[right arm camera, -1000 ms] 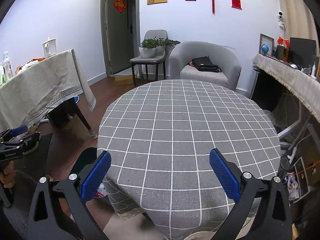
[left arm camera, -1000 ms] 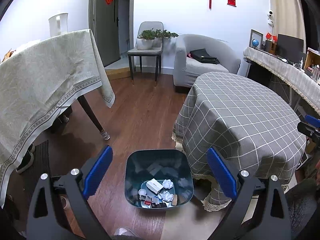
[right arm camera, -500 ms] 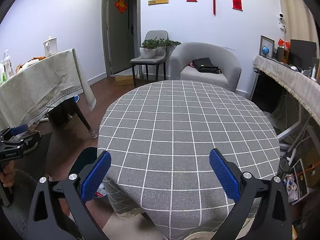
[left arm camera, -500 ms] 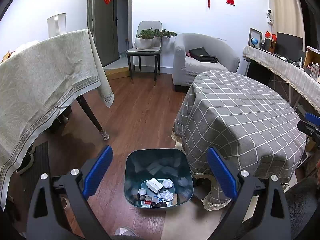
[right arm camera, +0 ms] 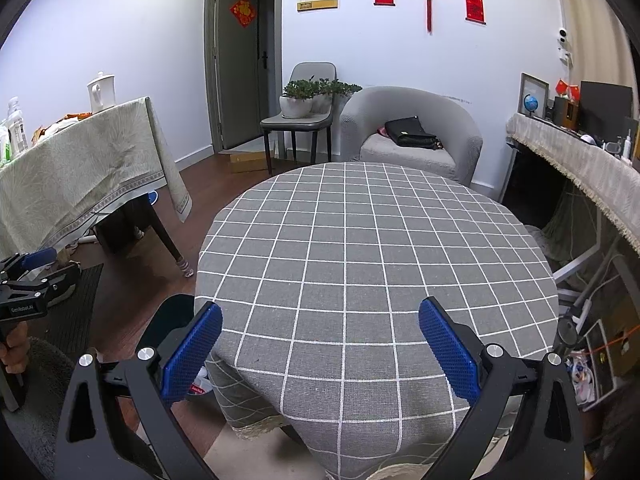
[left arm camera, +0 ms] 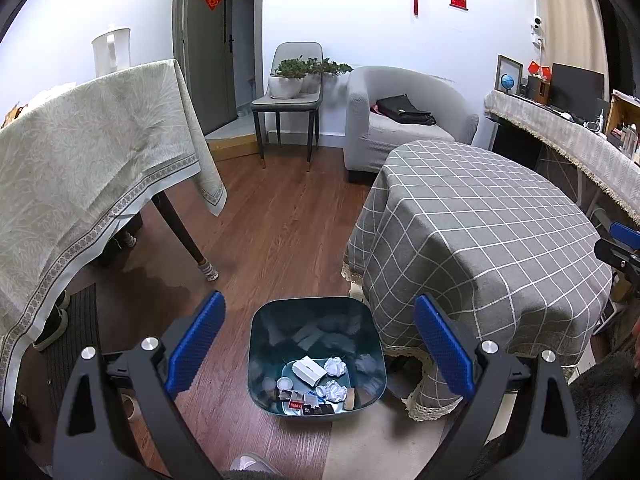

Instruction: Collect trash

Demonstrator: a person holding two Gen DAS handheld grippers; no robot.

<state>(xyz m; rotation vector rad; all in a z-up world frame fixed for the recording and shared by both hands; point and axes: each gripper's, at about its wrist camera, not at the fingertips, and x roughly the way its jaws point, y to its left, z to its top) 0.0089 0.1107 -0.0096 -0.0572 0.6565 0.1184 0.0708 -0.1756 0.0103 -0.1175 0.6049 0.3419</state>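
Note:
A dark teal trash bin [left arm camera: 316,312] stands on the wood floor beside the round table [left arm camera: 480,216] with a grey checked cloth. Inside lie a small white box [left arm camera: 308,370], crumpled paper balls [left arm camera: 335,366] and dark wrappers [left arm camera: 316,408]. My left gripper [left arm camera: 318,344] hangs open above the bin, nothing between its blue pads. My right gripper [right arm camera: 320,352] is open over the near edge of the round table [right arm camera: 360,248], whose top is bare. The bin's rim [right arm camera: 168,312] peeks out left of the table in the right wrist view.
A long table with a pale green cloth [left arm camera: 80,152] stands at the left, a white kettle [left arm camera: 112,46] on it. A grey armchair [left arm camera: 400,120] with a black bag and a chair holding plants [left arm camera: 296,80] are at the back. A cluttered side counter [left arm camera: 568,136] runs along the right.
Both views drift slightly; the left gripper has risen a little above the bin. Both grippers stay open and empty.

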